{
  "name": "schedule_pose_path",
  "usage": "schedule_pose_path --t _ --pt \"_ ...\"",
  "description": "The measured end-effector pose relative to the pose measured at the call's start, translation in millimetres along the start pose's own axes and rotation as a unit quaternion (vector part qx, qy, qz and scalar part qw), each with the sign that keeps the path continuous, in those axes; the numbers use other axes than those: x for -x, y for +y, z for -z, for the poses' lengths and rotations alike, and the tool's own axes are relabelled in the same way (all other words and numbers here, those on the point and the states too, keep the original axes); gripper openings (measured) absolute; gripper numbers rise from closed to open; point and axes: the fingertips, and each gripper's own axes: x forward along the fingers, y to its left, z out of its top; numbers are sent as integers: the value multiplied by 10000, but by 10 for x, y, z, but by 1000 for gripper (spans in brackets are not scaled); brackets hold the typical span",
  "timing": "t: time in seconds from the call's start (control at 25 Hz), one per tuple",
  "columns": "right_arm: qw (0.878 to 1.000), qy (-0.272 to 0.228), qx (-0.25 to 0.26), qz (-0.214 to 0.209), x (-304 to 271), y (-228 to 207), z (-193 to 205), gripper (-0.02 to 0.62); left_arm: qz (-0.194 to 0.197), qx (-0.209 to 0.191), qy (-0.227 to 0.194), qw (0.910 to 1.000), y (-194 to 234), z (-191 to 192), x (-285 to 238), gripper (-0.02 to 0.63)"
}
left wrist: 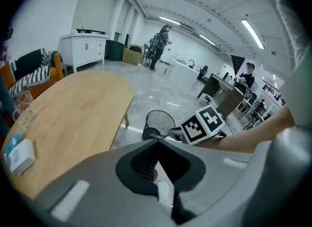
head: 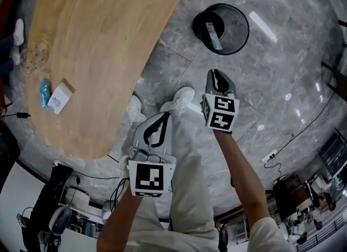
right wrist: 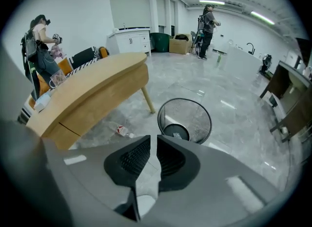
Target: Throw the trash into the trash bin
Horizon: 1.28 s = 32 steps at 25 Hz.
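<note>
two pieces of trash lie on the table (head: 103, 39) as far as these views show: a white box (head: 60, 97) and a blue packet (head: 44, 91) just beside it, both close to the table's far left edge in the head view. a third piece, a small crumpled scrap (right wrist: 124, 131), lies on the floor near the table leg in the right gripper view. the trash bin (head: 245, 28) stands on the floor ahead of you and a little to the right, with one carton (head: 213, 35) lying inside it. both tongs are empty: your left gripper (head: 164, 117) has its tips pressed together with nothing caught, and your right gripper (head: 215, 74) is all but closed, with only a thin slit between the pads and nothing in it. what the next move turns on is that the box and packet lie well off to the left of both tongs, on the opposite side from the bin. your left gripper is the nearer one, while the right hangs closer to the bin. so i'd judge the next reach belongs to your left hand, which must open its jaws before it arrives. the box lies flat with its long side running roughly away from you at a slight slant, so take it across the short side. the packet sits so close that you could nudge it as you close.
</note>
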Motion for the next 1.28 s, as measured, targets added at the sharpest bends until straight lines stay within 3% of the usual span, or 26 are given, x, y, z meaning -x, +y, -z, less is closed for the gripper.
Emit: schedule_pose_path --t 0.48,0.8,0.92,1.04,1.16,1.28 --pt "9899 -751 982 -688 441 1473 -701 55 -299 339 -171 9988 742 160 704 0" --pt "9670 -1036 1824 -1443 531 2558 -1000 97 -570 639 -349 9957 1310 279 1100 0" --pt "9469 -1136 2339 -1889 568 3046 -1083 145 -709 795 -395 9935 1524 354 1251 0" --pt "9174 -1147 3000 -2352 619 3536 -1102 192 -817 982 -400 9910 1716 459 1406 0" --pt "8758 -1120 3728 -2856 647 4033 -1124 243 -963 1164 -436 9876 1944 543 1541 0" --pt "8214 -1047 4514 -3324 686 4472 -1069 315 -1093 1308 -492 9841 2148 617 1680 0"
